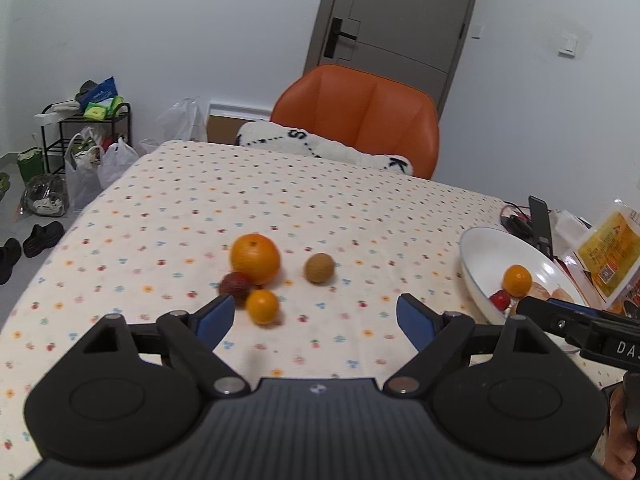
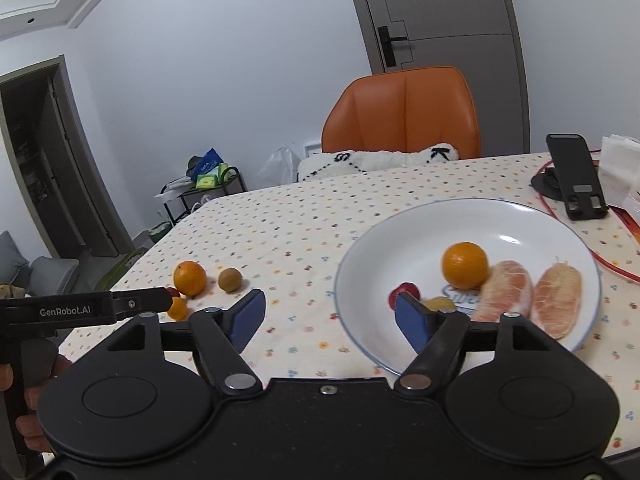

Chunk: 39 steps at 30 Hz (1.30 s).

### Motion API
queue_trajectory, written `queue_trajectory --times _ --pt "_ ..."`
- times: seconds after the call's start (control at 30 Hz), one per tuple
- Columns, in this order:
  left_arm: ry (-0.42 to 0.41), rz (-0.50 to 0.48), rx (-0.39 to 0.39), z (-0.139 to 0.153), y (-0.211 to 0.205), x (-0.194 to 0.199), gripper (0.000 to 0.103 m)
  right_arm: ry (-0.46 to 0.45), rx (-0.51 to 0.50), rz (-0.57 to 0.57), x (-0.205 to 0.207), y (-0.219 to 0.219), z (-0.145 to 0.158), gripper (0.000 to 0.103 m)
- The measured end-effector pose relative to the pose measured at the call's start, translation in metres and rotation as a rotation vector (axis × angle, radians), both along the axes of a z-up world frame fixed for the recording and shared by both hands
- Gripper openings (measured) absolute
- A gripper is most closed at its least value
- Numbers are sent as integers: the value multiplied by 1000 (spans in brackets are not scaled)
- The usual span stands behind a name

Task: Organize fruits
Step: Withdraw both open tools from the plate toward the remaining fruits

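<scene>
On the dotted tablecloth lie a large orange (image 1: 255, 258), a dark red fruit (image 1: 235, 288), a small orange (image 1: 262, 306) and a brown kiwi (image 1: 319, 267). My left gripper (image 1: 316, 316) hangs open just short of them, the small orange near its left finger. The white plate (image 2: 532, 216) holds an orange (image 2: 465, 265), two peeled pomelo segments (image 2: 532, 294), a red fruit (image 2: 405, 292) and a yellowish piece (image 2: 438, 303). My right gripper (image 2: 330, 316) is open over the plate's left rim, with nothing between its fingers.
An orange chair (image 1: 360, 116) with a white cushion (image 1: 320, 144) stands at the table's far side. A black phone stand (image 2: 572, 176), red cable and tissues sit at the right of the plate. A yellow package (image 1: 608, 256) lies beyond the plate. Bags and a rack crowd the floor on the left.
</scene>
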State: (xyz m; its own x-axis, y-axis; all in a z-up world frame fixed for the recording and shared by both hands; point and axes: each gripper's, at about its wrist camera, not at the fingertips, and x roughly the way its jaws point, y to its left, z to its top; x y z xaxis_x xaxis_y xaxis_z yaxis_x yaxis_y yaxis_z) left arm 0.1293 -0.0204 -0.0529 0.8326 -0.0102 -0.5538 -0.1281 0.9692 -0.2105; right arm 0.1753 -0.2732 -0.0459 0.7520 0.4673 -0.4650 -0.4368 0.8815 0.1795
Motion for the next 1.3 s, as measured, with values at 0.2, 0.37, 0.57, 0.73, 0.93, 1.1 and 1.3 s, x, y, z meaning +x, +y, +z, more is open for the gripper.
queue_trajectory --times 0.2,0.37,0.57,0.73,0.93,1.1,1.3 --pt "12 17 -7 -4 15 -2 87 -1 3 20 3 15 -1 83" --pt "11 19 -14 -6 24 -3 87 3 1 33 5 26 -1 89" --pt "1 43 -25 -8 36 -2 87 5 -5 58 8 38 -2 89" --pt "1 61 -44 -11 45 3 80 13 -11 79 12 47 -5 89" --pt "21 62 -66 -17 54 12 52 24 -21 104 19 61 -8 88" --pt "35 64 -77 -22 59 19 38 41 -27 115 27 71 -11 82" --pt "53 70 -96 -27 65 30 34 65 -38 139 37 83 -16 72"
